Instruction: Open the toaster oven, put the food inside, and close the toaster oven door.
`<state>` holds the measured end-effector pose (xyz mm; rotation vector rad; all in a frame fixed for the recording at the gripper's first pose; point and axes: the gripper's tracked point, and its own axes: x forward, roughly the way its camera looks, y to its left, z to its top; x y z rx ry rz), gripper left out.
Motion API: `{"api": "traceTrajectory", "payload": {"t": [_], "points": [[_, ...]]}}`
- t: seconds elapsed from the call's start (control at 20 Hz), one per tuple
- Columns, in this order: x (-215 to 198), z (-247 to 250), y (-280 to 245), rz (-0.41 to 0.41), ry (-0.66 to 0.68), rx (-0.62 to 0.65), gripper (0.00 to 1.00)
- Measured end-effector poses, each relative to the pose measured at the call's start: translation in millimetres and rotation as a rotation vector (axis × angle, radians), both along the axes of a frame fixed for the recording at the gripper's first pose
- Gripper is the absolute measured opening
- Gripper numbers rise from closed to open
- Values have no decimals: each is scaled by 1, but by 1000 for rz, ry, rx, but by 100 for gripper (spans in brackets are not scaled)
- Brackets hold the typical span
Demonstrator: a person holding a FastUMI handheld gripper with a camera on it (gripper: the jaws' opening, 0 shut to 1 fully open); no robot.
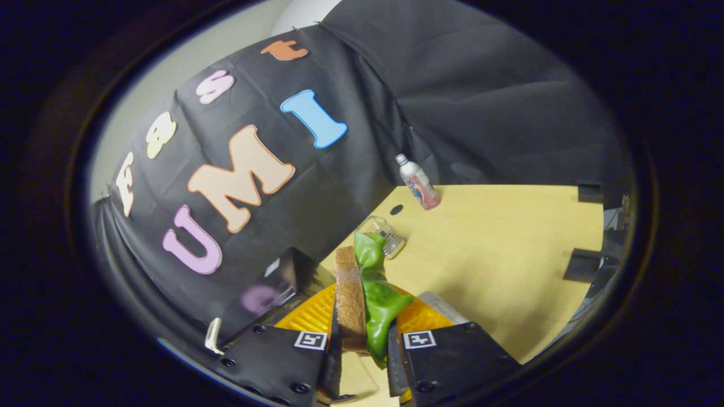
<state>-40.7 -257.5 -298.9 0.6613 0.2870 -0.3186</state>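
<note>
Fingers (pixel 362 345) clamped on sandwich (pixel 367 294), raised over bench (pixel 509 254). Toaster oven (pixel 283 277) just ahead, left. Advice: keep grip steady, hold sandwich level during insertion.

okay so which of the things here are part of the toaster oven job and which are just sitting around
Job: sandwich, clamped in the hand-held gripper; toaster oven, beside the fingers.

Lying about: bottle, glass jar, both on the wooden table beyond the fingers.

I see a small bottle (pixel 417 182) standing on the table (pixel 509 254), with a clear glass jar (pixel 386 235) lying near it.
</note>
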Motion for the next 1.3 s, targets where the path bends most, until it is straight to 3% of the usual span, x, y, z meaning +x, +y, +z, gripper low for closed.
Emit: {"api": "traceTrajectory", "payload": {"t": [0.6,0.9,1.3], "points": [[-26,-41,144,140,18,227,34],[9,-65,206,196,10,332,34],[66,-105,247,201,44,439,33]]}}
